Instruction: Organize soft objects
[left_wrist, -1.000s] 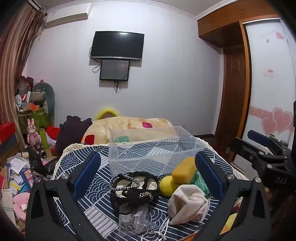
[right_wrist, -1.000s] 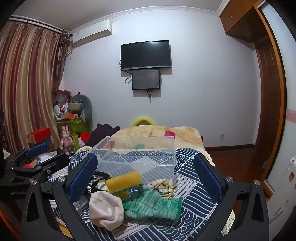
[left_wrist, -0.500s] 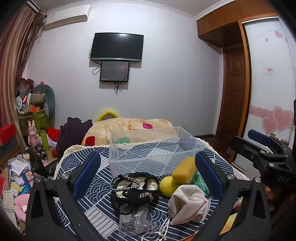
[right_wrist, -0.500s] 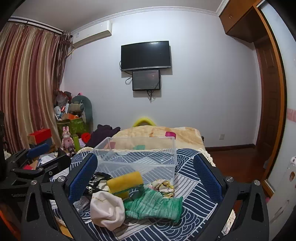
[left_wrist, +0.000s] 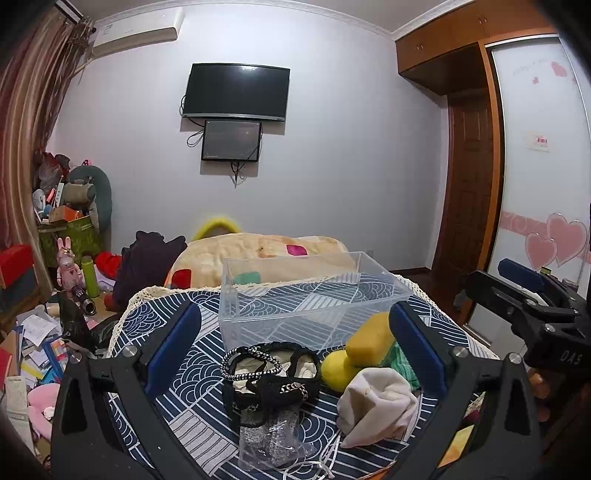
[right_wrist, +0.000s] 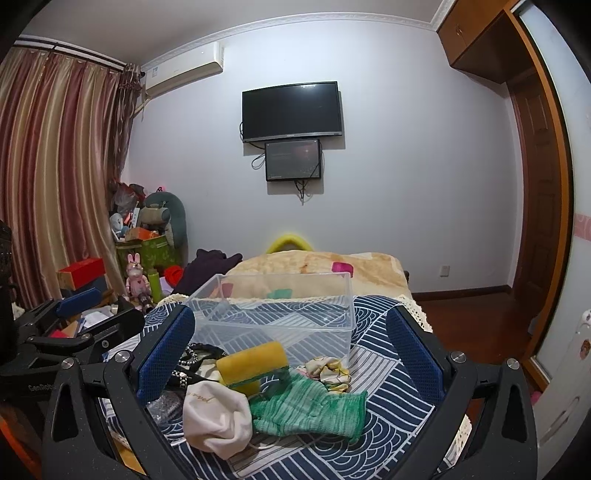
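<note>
On a small table draped in a blue-and-white patterned cloth (right_wrist: 376, 369), soft items lie heaped in front of an empty clear plastic bin (right_wrist: 280, 314): a cream fabric pouch (right_wrist: 216, 417), a green knit cloth (right_wrist: 310, 410), a yellow sponge (right_wrist: 253, 363), a floral scrunchie (right_wrist: 328, 371) and black braided bands (left_wrist: 269, 365). Both tools hover above the pile with nothing between their blue pads; the left gripper (left_wrist: 291, 347) and the right gripper (right_wrist: 291, 350) stand spread wide. All of it looks light and limp, likely to sag or slip from a shallow pinch. The pouch seems best taken at its bunched upper folds, the sponge across its short sides, where it should compress and hold. The knit cloth would probably trail, so a grip near its middle appears safer. Compared with a second ago, little differs: the views have shifted only slightly, the items lie unmoved, and neither tool has closed.
</note>
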